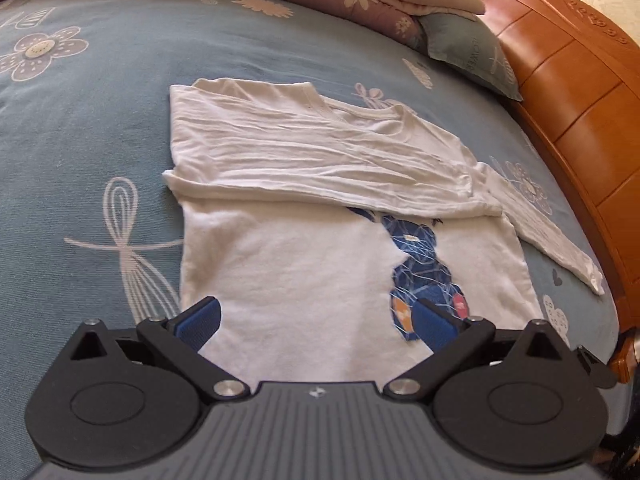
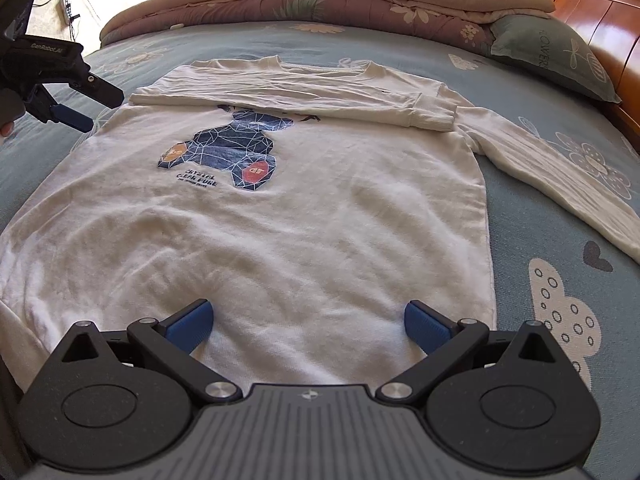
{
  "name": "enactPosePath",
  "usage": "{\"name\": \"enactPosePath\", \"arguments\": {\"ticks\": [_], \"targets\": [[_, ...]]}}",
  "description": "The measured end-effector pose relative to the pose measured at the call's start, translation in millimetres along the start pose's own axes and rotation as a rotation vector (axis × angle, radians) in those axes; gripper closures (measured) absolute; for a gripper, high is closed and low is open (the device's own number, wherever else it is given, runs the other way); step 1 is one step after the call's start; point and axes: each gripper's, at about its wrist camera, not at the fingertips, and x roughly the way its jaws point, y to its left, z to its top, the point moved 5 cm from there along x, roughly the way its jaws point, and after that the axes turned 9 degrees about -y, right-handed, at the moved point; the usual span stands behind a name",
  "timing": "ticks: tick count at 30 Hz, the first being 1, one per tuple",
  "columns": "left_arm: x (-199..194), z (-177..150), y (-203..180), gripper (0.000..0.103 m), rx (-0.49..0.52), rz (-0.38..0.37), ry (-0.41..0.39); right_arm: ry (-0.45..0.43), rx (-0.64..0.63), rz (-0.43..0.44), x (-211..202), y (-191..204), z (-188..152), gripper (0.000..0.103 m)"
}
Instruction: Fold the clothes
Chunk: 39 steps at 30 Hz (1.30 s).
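A bed (image 2: 520,216) carries a white shirt (image 2: 280,232) lying flat, one sleeve (image 2: 304,98) folded across its chest, the other (image 2: 560,176) stretched out toward the headboard (image 2: 608,20). The right claw (image 2: 307,322) gapes wide over the hem, empty. The left claw (image 1: 316,320) is likewise wide and empty at the shirt's side edge. Bare bedding surrounds the shirt.

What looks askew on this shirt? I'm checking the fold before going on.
Only one sleeve is folded: it lies across the chest of the white shirt, partly covering the bear print. The other sleeve trails out sideways onto the blue bedsheet. Both grippers are open, holding nothing.
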Motion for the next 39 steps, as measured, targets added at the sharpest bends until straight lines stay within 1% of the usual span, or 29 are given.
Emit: {"name": "enactPosePath", "arguments": {"ticks": [2,4,5,7,9,10,13,16,18,20,23,25,26,33,36,39], "targets": [[-8.0,-17.8,-16.0,0.001,0.007,-0.055,0.009,-0.001,-0.001,-0.002,0.1,0.4,0.3,0.000],[-10.1,-36.5,-23.1,0.001,0.046,-0.038,0.008,-0.003,-0.002,-0.003,0.2,0.5,0.2,0.000],[-10.9,-45.8,-26.3,0.001,0.065,-0.027,0.009,-0.005,-0.002,-0.003,0.0,0.4,0.0,0.000],[-8.2,-61.5,-23.5,0.001,0.099,0.050,0.020,-0.008,-0.003,-0.001,-0.4,0.1,-0.4,0.000],[-11.1,-74.7,-20.3,0.001,0.130,0.093,-0.008,-0.011,-0.004,0.001,-0.4,-0.4,-0.6,0.000],[-14.5,-79.7,-23.1,0.001,0.145,0.098,-0.016,-0.012,-0.004,0.003,-0.4,-0.7,-0.6,0.000],[-19.5,-86.6,-35.9,0.001,0.197,0.148,-0.011,-0.020,-0.003,0.009,-0.8,-2.0,-1.1,0.000],[-26.5,-88.9,-55.1,0.001,0.212,0.108,-0.045,-0.041,-0.009,0.005,-2.1,-1.1,-3.2,0.000],[-26.3,-91.8,-64.4,0.001,0.222,0.104,-0.065,-0.052,-0.012,0.003,-3.0,-0.7,-4.1,0.000],[-16.3,-100.3,-68.3,0.001,0.216,0.119,-0.041,-0.057,-0.017,0.003,-3.4,-0.5,-4.3,0.000],[-8.7,-115.3,-70.5,0.001,0.279,0.154,-0.047,-0.050,-0.033,0.007,-7.1,-0.6,-5.9,0.000],[-7.0,-122.2,-75.3,0.001,0.367,0.183,-0.032,-0.043,-0.051,0.016,-13.0,-1.7,-9.8,0.000],[-7.0,-124.1,-76.7,0.001,0.391,0.194,-0.027,-0.040,-0.063,0.020,-16.2,-2.3,-12.2,0.000],[-8.5,-117.5,-77.9,0.001,0.324,0.205,-0.025,-0.059,-0.041,0.012,-28.7,-10.6,-25.1,0.000],[-12.6,-112.2,-86.2,0.001,0.309,0.150,-0.052,-0.057,-0.037,0.003,-28.6,-10.0,-25.1,0.000],[-3.6,-115.3,-84.3,0.001,0.294,0.164,-0.021,-0.054,-0.034,0.002,-28.6,-10.0,-24.9,0.000]]}}
